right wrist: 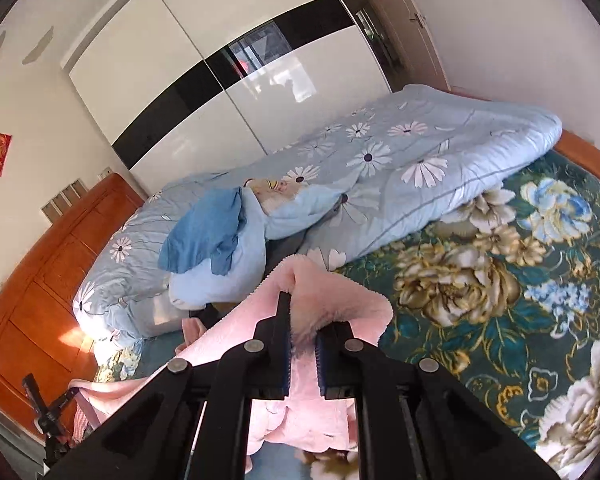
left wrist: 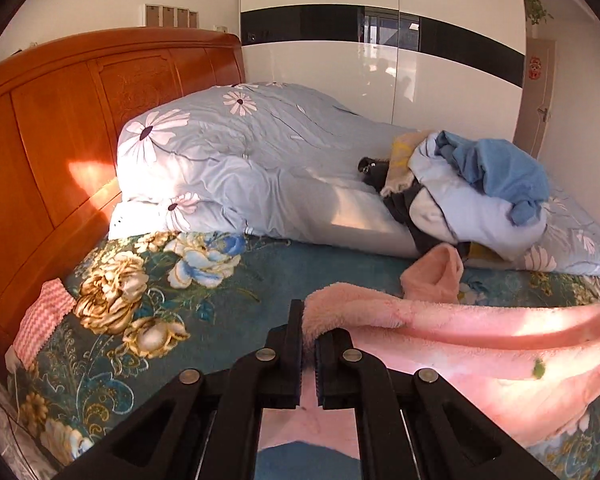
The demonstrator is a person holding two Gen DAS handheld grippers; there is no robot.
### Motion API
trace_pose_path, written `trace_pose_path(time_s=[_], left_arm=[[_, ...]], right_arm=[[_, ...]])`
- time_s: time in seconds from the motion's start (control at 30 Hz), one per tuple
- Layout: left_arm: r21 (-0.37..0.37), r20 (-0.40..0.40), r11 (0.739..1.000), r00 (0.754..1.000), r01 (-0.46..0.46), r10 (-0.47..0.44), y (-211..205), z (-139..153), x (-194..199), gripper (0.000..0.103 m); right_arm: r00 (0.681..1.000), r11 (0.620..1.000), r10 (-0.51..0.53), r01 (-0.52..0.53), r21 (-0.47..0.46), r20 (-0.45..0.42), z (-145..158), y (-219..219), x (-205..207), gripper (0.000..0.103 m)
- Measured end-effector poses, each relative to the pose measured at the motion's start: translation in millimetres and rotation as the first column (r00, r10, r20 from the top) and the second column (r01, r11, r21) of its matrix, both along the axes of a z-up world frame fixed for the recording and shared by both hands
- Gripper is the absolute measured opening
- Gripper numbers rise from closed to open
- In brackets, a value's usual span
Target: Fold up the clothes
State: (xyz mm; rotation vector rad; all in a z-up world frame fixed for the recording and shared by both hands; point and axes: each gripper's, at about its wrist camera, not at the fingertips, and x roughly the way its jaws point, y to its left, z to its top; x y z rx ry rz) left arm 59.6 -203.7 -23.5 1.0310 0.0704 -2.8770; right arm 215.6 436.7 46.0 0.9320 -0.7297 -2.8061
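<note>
Pink fleece garment (left wrist: 460,332) hangs stretched above the floral bedspread (left wrist: 204,280), its long axis running between the two grippers; left gripper (left wrist: 308,344) clamps one fuzzy edge, cloth trailing to its right; right gripper (right wrist: 303,340) is clamped on the opposite edge, cloth trailing left; neither nearer; next fold likely brings ends together; unfolded clothes pile (left wrist: 480,184) lies beyond on quilt (left wrist: 240,148).

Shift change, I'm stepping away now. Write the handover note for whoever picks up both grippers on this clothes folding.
Left gripper: shut on the pink fleece garment, at one edge.
Right gripper: shut on the same garment at another edge; it hangs stretched between the two above the floral bedspread.
Waiting: pile of clothes, blue ones on top, against the daisy quilt.
Done: no folded item in view.
Left: lay pink piece flat, fold it, then the pile.
</note>
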Motion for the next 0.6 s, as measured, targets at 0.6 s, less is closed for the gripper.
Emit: trace_pose_path(time_s=[0.6], left_arm=[[0.014,0.162,0.990,0.977,0.140,-0.140,16.1,-98.1,89.0,0.006]], right_arm=[[0.993,0.996,0.000,-0.011,0.091,0.122,-120.4,23.1,97.1,0.009]])
